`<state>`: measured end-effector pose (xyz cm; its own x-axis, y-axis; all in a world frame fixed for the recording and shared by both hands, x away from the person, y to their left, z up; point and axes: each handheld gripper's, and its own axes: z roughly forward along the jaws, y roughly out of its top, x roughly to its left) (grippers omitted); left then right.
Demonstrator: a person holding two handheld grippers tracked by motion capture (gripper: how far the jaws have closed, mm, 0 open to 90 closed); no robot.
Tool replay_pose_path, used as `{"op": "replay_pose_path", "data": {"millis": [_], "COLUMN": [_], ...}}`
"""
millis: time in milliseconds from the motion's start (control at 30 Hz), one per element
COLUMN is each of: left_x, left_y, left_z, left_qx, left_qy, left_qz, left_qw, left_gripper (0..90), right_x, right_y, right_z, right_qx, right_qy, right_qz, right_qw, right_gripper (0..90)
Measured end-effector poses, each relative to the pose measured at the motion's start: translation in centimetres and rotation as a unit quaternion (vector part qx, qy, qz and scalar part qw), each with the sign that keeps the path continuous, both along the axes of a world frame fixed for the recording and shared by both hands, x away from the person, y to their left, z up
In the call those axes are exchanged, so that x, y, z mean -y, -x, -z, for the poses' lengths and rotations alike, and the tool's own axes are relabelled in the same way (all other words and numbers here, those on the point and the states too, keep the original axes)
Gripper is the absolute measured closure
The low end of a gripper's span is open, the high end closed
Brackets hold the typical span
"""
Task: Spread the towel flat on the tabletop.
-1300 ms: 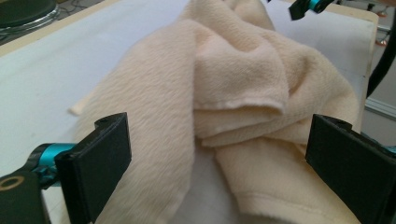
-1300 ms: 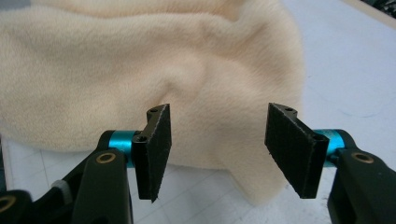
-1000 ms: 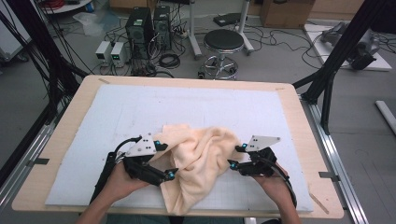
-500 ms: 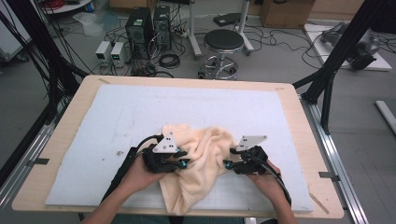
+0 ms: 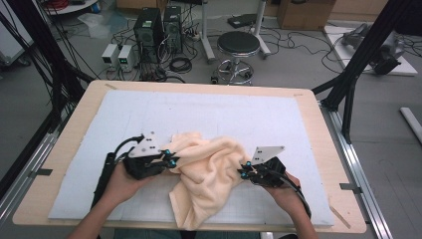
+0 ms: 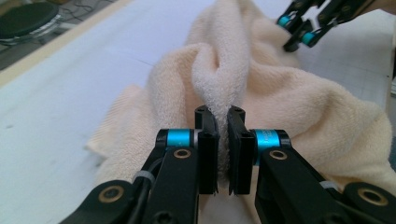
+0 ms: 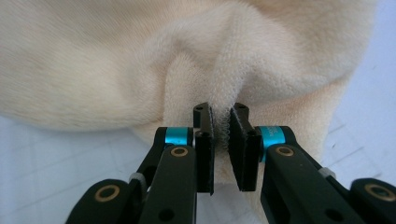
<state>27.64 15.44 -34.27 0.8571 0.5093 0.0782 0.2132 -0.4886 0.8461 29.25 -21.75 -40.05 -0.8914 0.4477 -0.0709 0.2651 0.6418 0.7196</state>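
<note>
The crumpled cream terry-cloth towel (image 5: 211, 177) lies on the pale blue mat (image 5: 278, 119) of the wooden tabletop (image 5: 318, 114), between the two claws and touching both. The left claw (image 6: 223, 122) has just been closing, and it now pinches a raised ridge of the towel between its black jaws; the rest of the cloth spreads away in front of it and to both sides. The right claw (image 7: 220, 119) has just been closing too, and it clamps a fold at the opposite edge, with the bulk of the towel ahead and above its tips. To do this step well, I think each claw should hold a single layer near a corner, not a thick bunch; then both hands should lift together and move apart evenly, so the cloth opens without slipping or twisting. If the pinch feels too shallow, it is better to take it again. No brand, label or readable writing appears on the towel or the mat.
</note>
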Motion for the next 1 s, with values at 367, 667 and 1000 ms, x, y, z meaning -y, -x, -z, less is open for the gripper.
{"op": "replay_pose_path", "data": {"millis": [367, 667, 1000], "left_x": [-5.8, -4.9, -5.1], "left_y": [-1.7, -11.5, -8.4], "left_z": [-4.5, -0.6, 0.6], "left_qx": [0.024, -0.053, -0.041], "left_qy": [0.023, -0.019, 0.029], "left_qz": [-0.068, -0.17, -0.108], "left_qw": [0.9971, 0.9839, 0.9928], "left_gripper": [84.0, 73.7, 55.4], "right_x": [0.0, -1.9, 0.3], "right_y": [2.5, -4.9, -4.9], "right_z": [-6.9, -6.5, -4.6], "right_qx": [0.058, 0.035, 0.021], "right_qy": [-0.044, -0.004, -0.038], "right_qz": [-0.028, 0.05, 0.054], "right_qw": [0.9969, 0.9981, 0.9976], "right_gripper": [82.2, 75.2, 62.6]}}
